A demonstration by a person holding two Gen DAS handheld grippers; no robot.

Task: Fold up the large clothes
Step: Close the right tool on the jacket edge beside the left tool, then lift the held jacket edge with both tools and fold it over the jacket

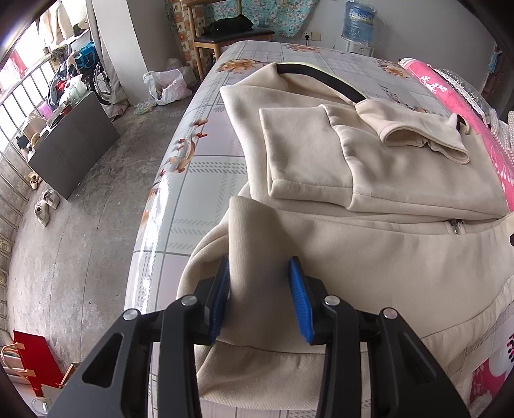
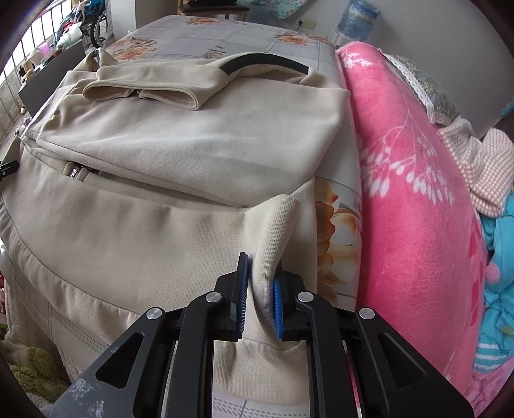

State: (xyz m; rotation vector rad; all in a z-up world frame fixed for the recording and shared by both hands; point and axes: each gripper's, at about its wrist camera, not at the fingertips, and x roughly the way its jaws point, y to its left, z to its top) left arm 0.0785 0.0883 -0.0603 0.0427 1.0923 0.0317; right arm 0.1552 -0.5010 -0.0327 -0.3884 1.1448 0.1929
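The cream jacket (image 1: 369, 244) lies flat on the bed (image 1: 199, 167), w/ its sleeves already crossed over the chest and the dark-lined collar at the far end; the hem end is nearest both cameras, at the bed's near edge. Left claw (image 1: 259, 299) pinches a raised fold of the hem corner on the jacket's left side, blue pads (image 1: 302, 305) pressing cloth on both sides; right claw (image 2: 261, 295) is pinched tight on the matching fold at the right hem corner, just beside the pink blanket (image 2: 417, 225).

Step in hand, by the look of it: lift the bottom edge and fold it up over the sleeves toward the collar. To do it well, approx.: raise both corners together and level so the hem stays straight; keep light tension across the width so the middle doesn't sag; carry the hem over the folded cuffs w/o dragging them out of place; land it square near the collar, edges aligned left and right, then let go of both at once. Risk: the right fold looks thin, so it could slip; the blanket close by could snag the right corner.

Writing/brands: none legible on the jacket, zip (image 1: 454, 225) or claws; a label on the water jug (image 1: 358, 22) by the far wall is too blurred to read.
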